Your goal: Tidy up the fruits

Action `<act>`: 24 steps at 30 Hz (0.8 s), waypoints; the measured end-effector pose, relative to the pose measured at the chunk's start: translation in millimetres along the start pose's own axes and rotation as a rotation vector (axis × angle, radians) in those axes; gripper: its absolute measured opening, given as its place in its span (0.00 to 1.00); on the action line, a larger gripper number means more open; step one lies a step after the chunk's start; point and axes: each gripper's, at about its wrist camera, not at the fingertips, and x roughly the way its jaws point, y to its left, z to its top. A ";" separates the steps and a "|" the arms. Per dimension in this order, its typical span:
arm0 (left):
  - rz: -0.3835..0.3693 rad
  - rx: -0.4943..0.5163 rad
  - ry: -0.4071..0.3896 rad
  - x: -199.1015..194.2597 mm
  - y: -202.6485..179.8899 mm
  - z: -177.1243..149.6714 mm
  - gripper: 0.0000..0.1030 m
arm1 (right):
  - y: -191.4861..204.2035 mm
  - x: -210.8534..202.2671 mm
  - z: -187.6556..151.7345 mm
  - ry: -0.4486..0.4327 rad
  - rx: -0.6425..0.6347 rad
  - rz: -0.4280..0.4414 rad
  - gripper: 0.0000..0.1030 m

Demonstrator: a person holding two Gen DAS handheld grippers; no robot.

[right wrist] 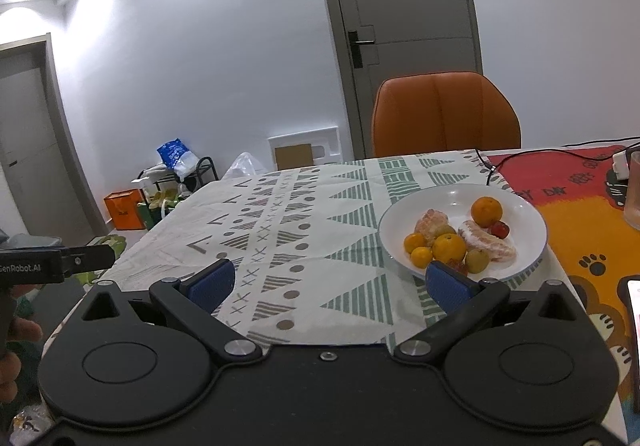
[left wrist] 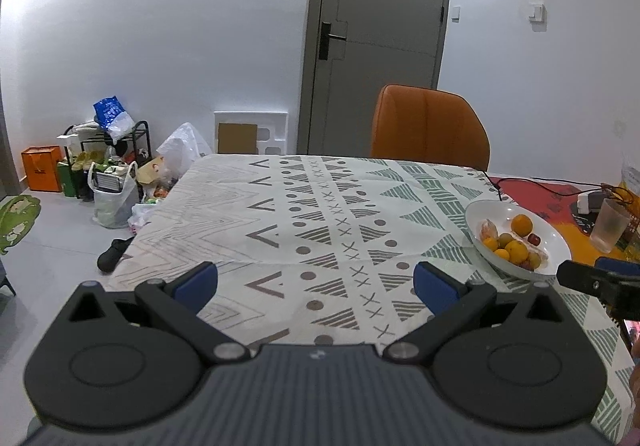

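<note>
A white plate sits on the patterned tablecloth and holds several fruits: oranges, peeled citrus pieces, a small green fruit and small red fruits. My right gripper is open just short of the plate, its right finger beside the plate's near rim, nothing between the pads. My left gripper is open over bare cloth, well left of the plate. Each view catches the other gripper at its edge.
An orange chair stands at the table's far side. A red and orange mat lies right of the plate with a cable, a charger and a plastic cup. A phone is at the right edge. Bags and a rack clutter the floor to the left.
</note>
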 end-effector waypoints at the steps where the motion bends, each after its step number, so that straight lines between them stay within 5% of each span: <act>1: 0.001 -0.002 -0.002 -3.6 0.9 -1.4 1.00 | 0.8 -1.7 -0.7 0.001 -0.002 0.002 1.00; 24: 0.043 0.006 0.004 -59.1 9.2 -32.4 1.00 | 19.8 -51.6 -22.8 0.007 -0.028 0.056 1.00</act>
